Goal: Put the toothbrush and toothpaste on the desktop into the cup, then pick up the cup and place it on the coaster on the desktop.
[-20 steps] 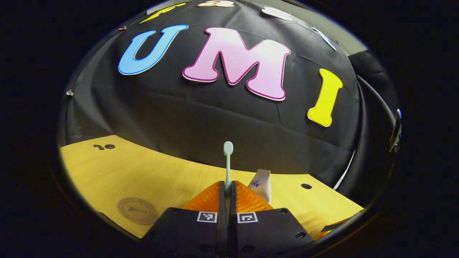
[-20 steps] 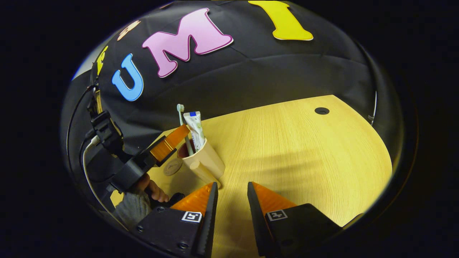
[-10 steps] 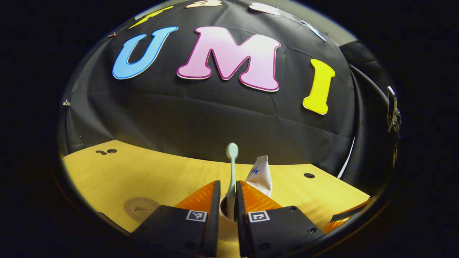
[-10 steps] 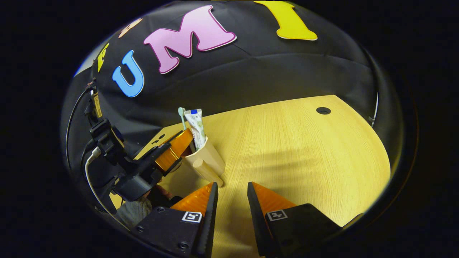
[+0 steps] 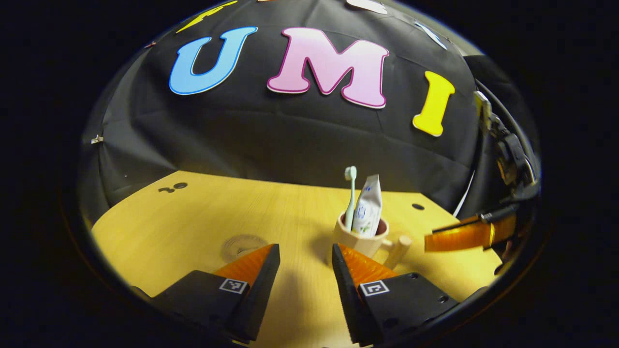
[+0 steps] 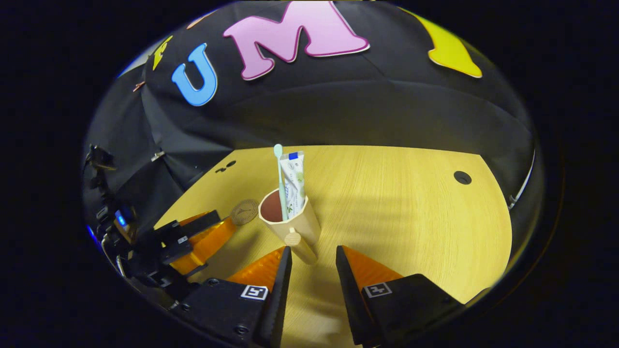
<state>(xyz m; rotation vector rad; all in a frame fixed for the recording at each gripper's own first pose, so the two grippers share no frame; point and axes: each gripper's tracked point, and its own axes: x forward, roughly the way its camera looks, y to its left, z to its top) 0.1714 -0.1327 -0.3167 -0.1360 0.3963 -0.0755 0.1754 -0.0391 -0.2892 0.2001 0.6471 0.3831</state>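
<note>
Toothbrush (image 6: 279, 169) and toothpaste tube (image 6: 293, 182) both stand in the beige cup (image 6: 290, 227) on the desktop (image 6: 411, 212). Left gripper (image 5: 302, 256) is spread wide, holding nothing. Right gripper (image 6: 312, 258) is spread too, the cup's handle (image 6: 300, 244) just ahead; coaster (image 6: 244, 211) beside the cup.

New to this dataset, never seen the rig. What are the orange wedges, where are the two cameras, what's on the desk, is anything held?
No robot arm here: a person holds a two-finger gripper in each hand, and a fisheye camera rides on each.

The orange ribbed wedges on black blocks at the bottom of each picture are that gripper's own fingers. In the left gripper view the left gripper stands open; the other orange piece at the right edge is the right gripper. In the right gripper view the right gripper is open too, pointed at the cup's handle.

On the light wooden desk stands a beige cup with a peg-like handle, holding a pale green toothbrush and a white toothpaste tube. A round brown coaster lies beside the cup.

Nothing is held.
</note>
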